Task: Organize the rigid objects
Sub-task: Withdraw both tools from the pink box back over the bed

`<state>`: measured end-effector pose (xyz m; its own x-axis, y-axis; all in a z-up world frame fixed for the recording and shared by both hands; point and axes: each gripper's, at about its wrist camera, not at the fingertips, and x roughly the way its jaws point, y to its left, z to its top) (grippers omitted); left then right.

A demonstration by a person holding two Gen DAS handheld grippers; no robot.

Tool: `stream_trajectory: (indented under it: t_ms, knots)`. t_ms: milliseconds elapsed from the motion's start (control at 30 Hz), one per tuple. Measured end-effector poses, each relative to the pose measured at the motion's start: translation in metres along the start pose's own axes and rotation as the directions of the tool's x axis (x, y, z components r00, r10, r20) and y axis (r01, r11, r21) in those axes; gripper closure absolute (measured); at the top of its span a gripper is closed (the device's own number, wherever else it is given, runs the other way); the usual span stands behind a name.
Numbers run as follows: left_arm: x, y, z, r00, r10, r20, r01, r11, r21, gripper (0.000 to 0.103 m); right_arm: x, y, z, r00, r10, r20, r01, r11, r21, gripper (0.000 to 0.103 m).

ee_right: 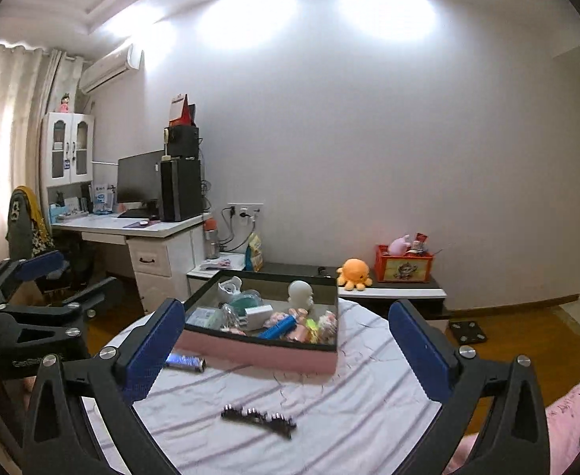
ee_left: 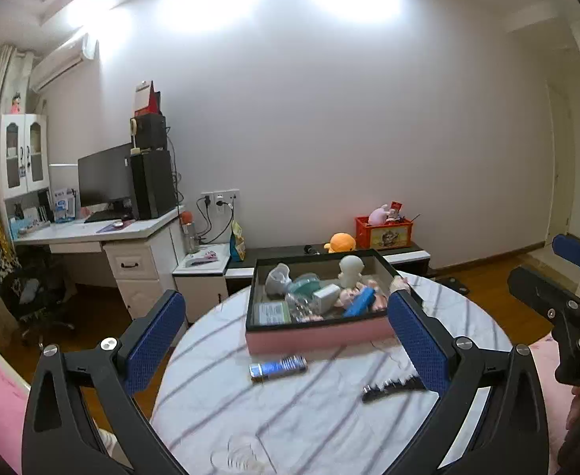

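The black hair clip [ee_right: 258, 417] lies flat on the striped cloth of the round counter [ee_right: 369, 415], short of the pink box [ee_right: 262, 352] and apart from it. In the right wrist view it sits at about 12 o'clock from the right gripper [ee_right: 286, 340], low between the two blue pads and a little toward the left one; its long axis runs roughly 9 to 3 o'clock, tipped slightly down at the 3 o'clock end, so it lies across the line of approach. In the left wrist view the clip [ee_left: 393, 387] is off at about 2 o'clock, close to that gripper's right pad, its axis rising toward 2 o'clock.

Judging by this, the right gripper is the nearer and squarer to it; closing on the clip's narrow width would call for turning the wrist.

The blue tube [ee_left: 278, 367] lies just before the box's near wall, at 12 o'clock from the left gripper [ee_left: 286, 336], axis near 9 to 3.

Both jaws stand wide apart and hold nothing. The box already carries toys and small packets.
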<state>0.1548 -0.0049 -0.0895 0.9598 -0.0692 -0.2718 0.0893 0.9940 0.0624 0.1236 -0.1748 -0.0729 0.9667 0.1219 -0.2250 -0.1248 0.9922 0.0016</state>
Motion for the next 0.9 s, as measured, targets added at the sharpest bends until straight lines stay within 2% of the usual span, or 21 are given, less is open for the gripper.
stream_trajectory:
  t_ms: [133,333,533,633,767,800,867,900]
  knots:
    - [-0.012,0.002,-0.011,0.999,-0.026,-0.021,0.025,1.000,-0.009,0.000,-0.012,0.000,-0.009,1.000,0.008,-0.012,-0.007,1.000,0.017,0.000]
    - [-0.009,0.003,-0.016,0.999,-0.015,-0.050,0.015,1.000,-0.005,0.000,-0.007,0.002,-0.016,0.999,0.006,-0.051,-0.006,1.000,0.009,0.000]
    - [0.009,0.010,-0.028,0.995,0.002,-0.100,-0.003,1.000,-0.010,0.000,0.018,-0.002,-0.031,0.992,0.015,-0.129,-0.014,1.000,0.008,0.000]
    - [0.020,0.014,-0.038,0.990,-0.012,-0.144,0.010,1.000,-0.018,0.000,0.041,-0.002,-0.046,0.979,0.029,-0.202,-0.032,0.999,-0.011,0.000]
    - [0.037,0.019,-0.051,0.980,0.006,-0.199,-0.010,1.000,-0.015,0.000,0.082,-0.002,-0.072,0.936,0.038,-0.349,-0.058,0.997,-0.046,0.000]
    - [0.042,0.021,-0.054,0.977,0.014,-0.213,-0.016,1.000,-0.011,0.000,0.095,-0.001,-0.080,0.917,0.048,-0.395,-0.076,0.995,-0.056,0.000]
    - [0.049,0.024,-0.059,0.974,0.015,-0.225,-0.019,1.000,-0.018,0.000,0.114,-0.001,-0.093,0.894,0.062,-0.443,-0.100,0.993,-0.063,0.000]
    - [0.053,0.026,-0.061,0.971,0.006,-0.239,-0.013,1.000,-0.027,0.000,0.127,0.001,-0.100,0.872,0.063,-0.486,-0.115,0.990,-0.077,0.000]
